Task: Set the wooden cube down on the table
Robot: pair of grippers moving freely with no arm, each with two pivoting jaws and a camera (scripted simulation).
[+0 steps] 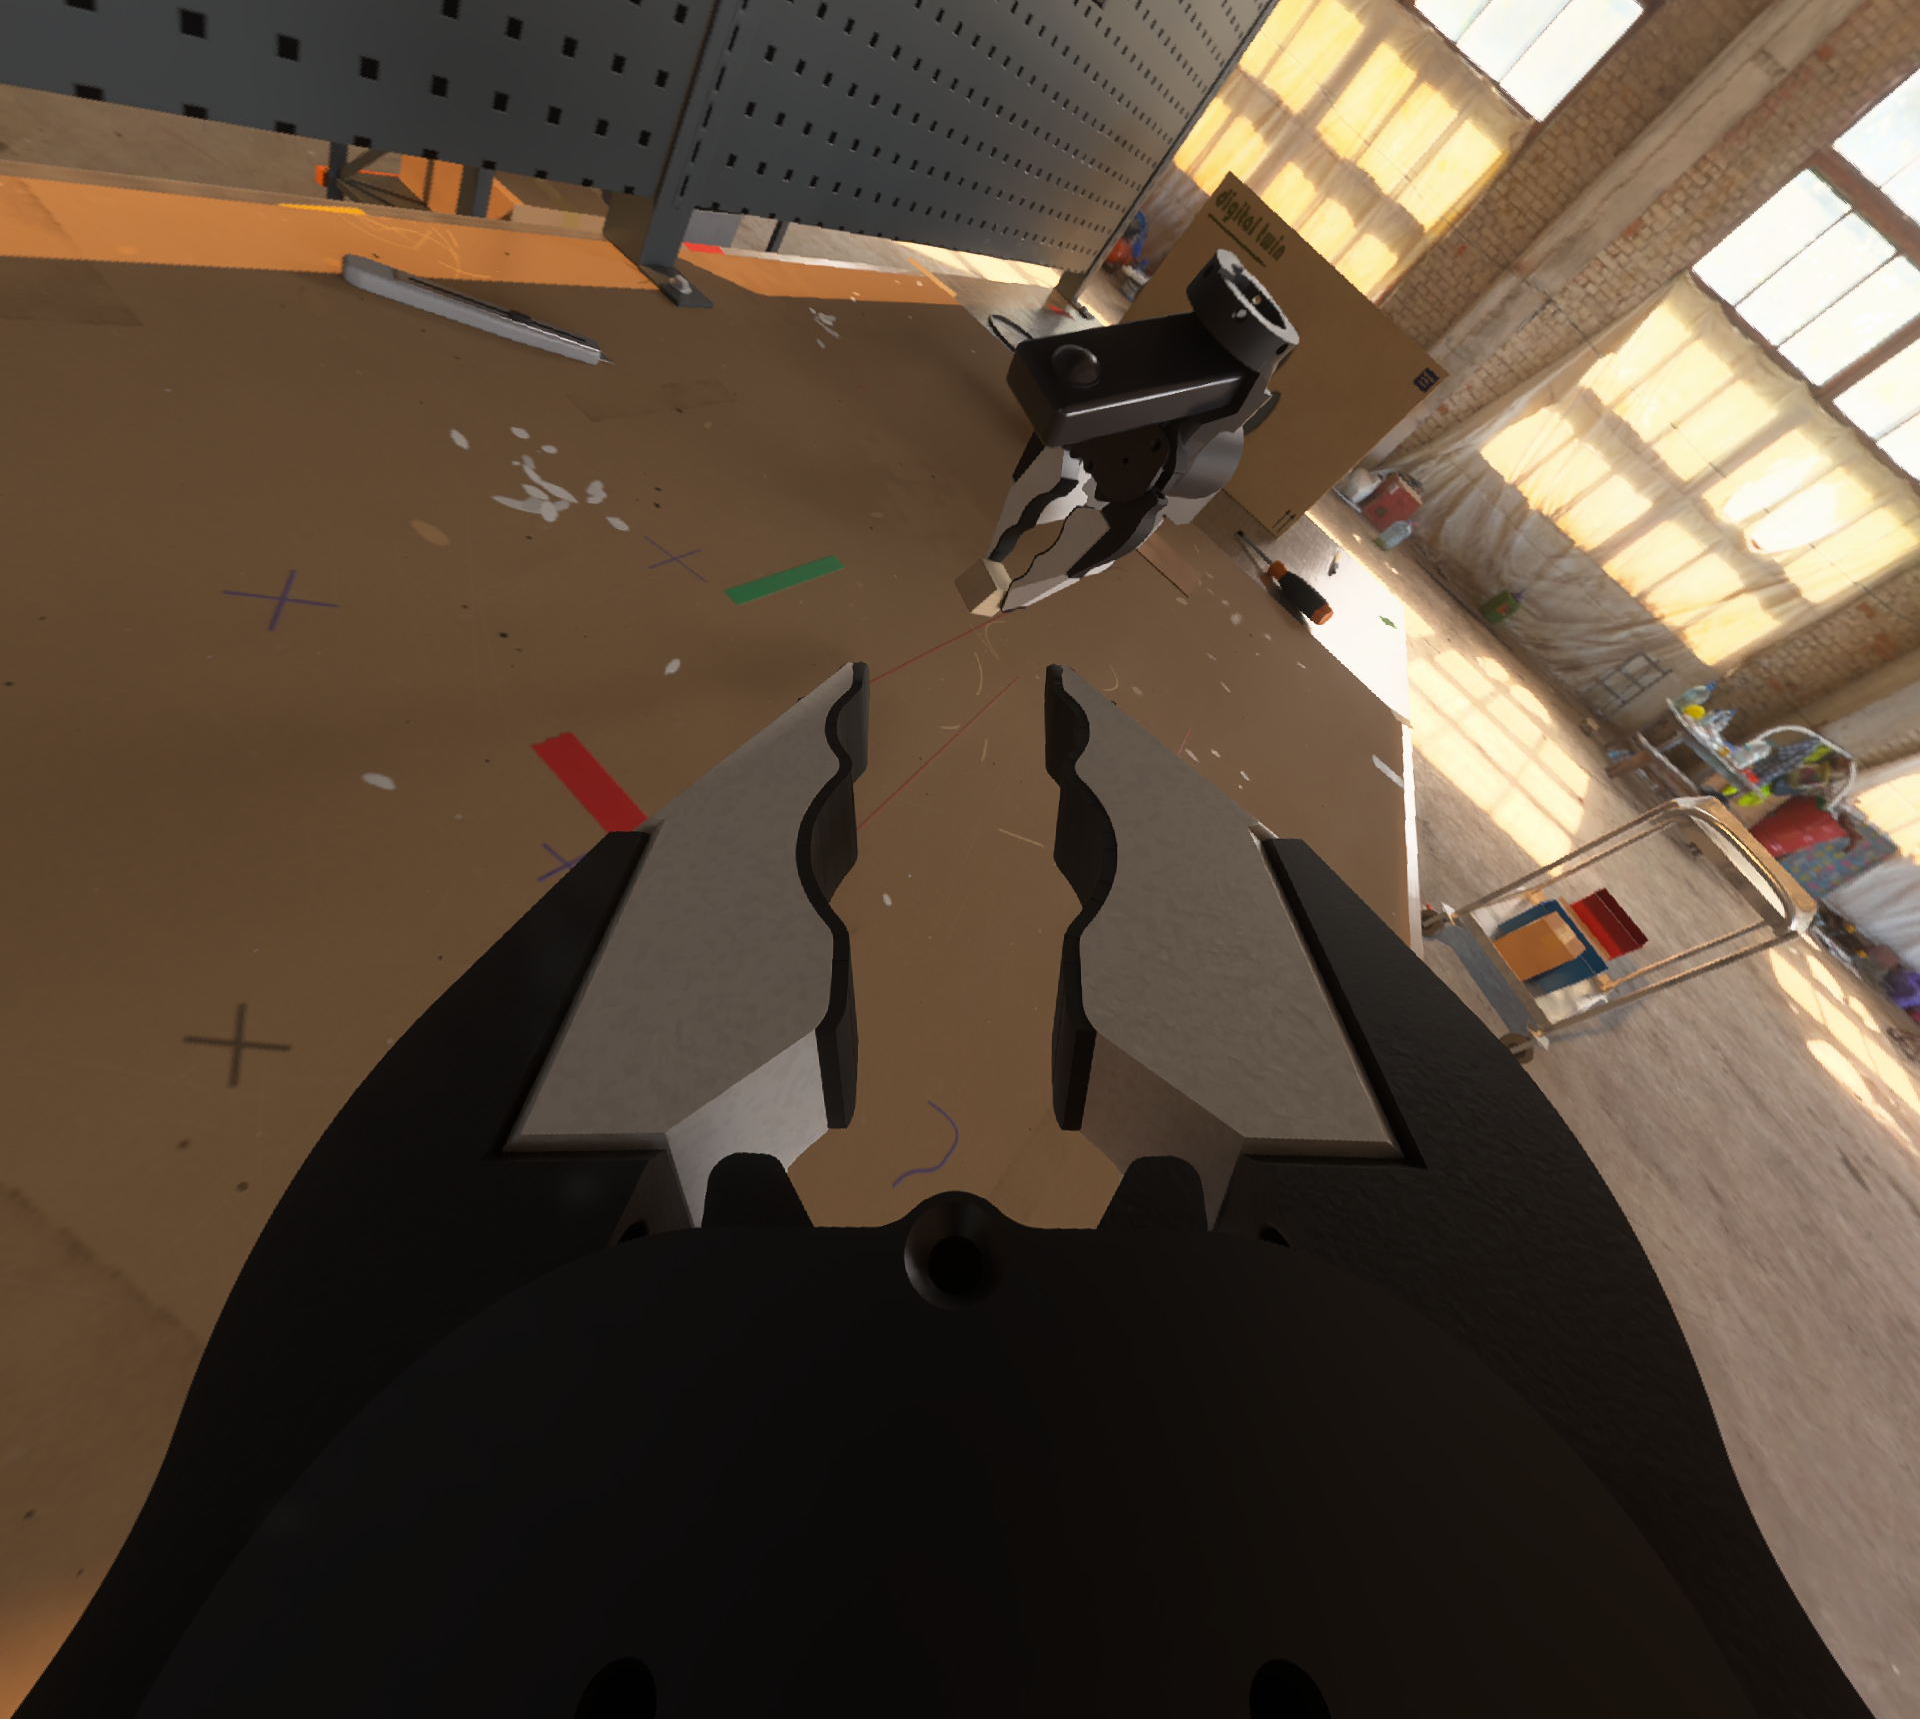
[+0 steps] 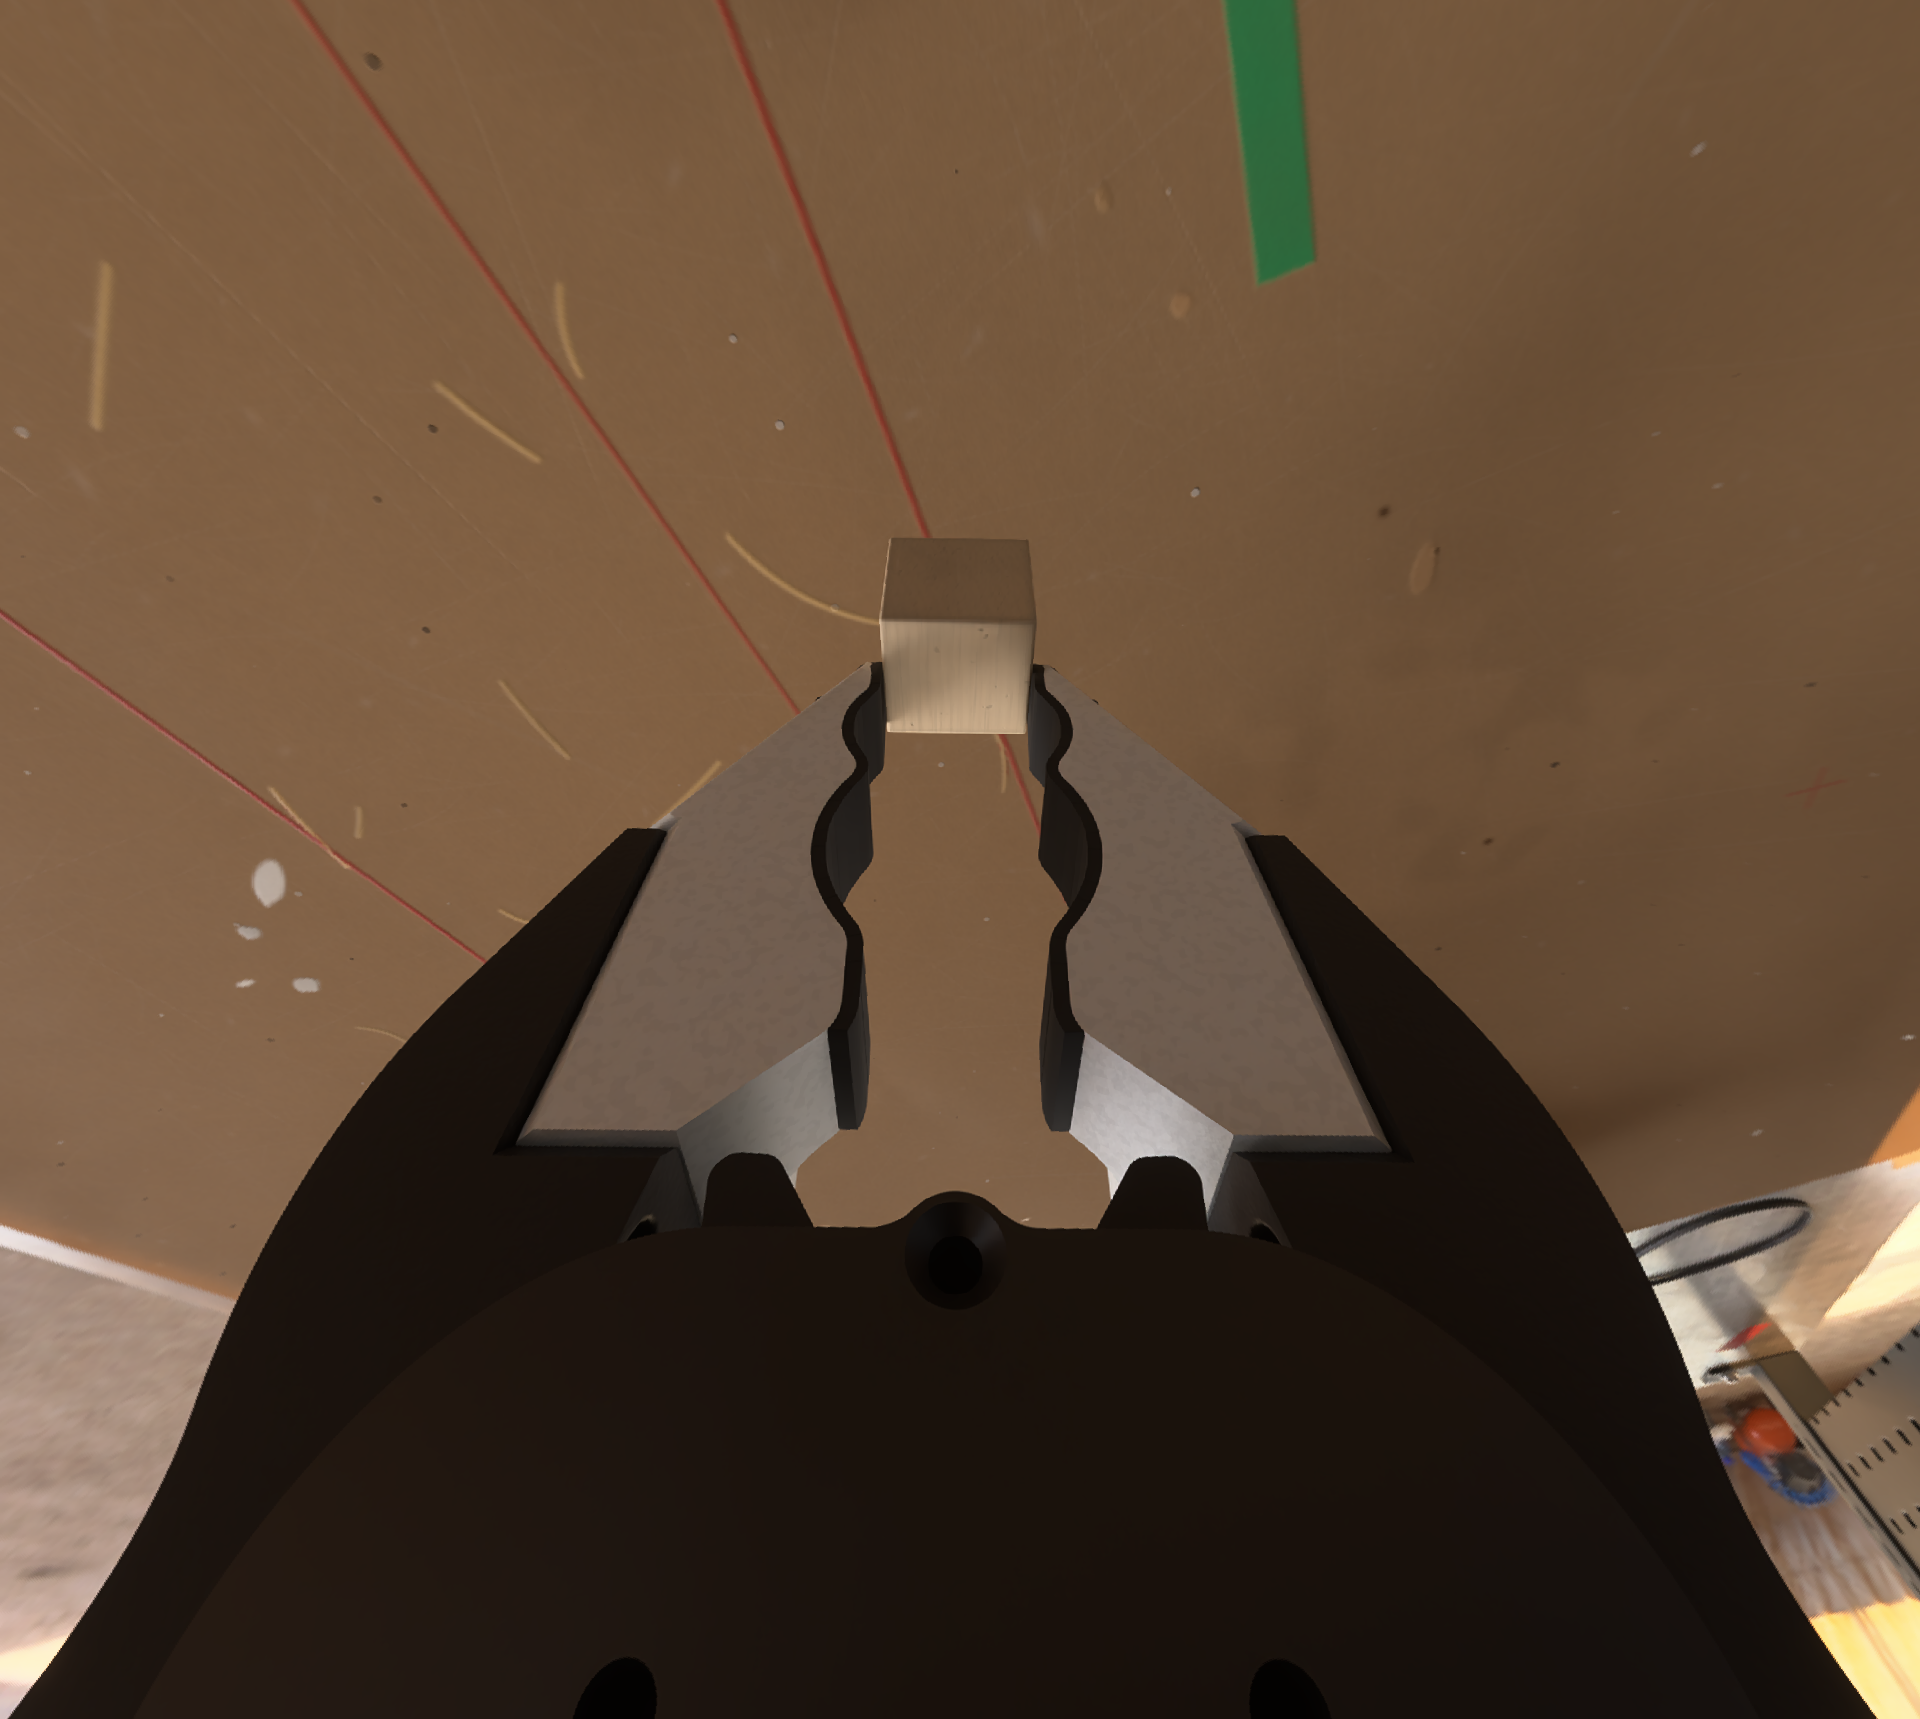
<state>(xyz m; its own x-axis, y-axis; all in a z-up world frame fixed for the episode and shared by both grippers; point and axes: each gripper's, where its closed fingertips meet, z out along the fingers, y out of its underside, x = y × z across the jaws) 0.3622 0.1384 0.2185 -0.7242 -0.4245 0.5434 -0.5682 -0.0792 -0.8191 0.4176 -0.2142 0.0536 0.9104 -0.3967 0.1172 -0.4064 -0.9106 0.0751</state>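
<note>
A small pale wooden cube [image 2: 956, 651] sits between the fingertips of my right gripper [image 2: 954, 682], which is shut on it just above the brown table [image 2: 416, 215]; I cannot tell whether the cube touches the table. In the left wrist view the right gripper [image 1: 1003, 594] shows farther off, tilted down with the cube [image 1: 979, 586] at its tips close to the table [image 1: 312, 786]. My left gripper [image 1: 954, 682] is open and empty, above the table, pointing toward the right one.
A green tape strip [image 2: 1262, 38] [image 1: 784, 579] and a red tape strip [image 1: 587, 781] lie on the table. A grey utility knife [image 1: 473, 308] lies near the pegboard wall [image 1: 520, 7]. A screwdriver [image 1: 1294, 583] and a cardboard box [image 1: 1288, 360] are at the far edge.
</note>
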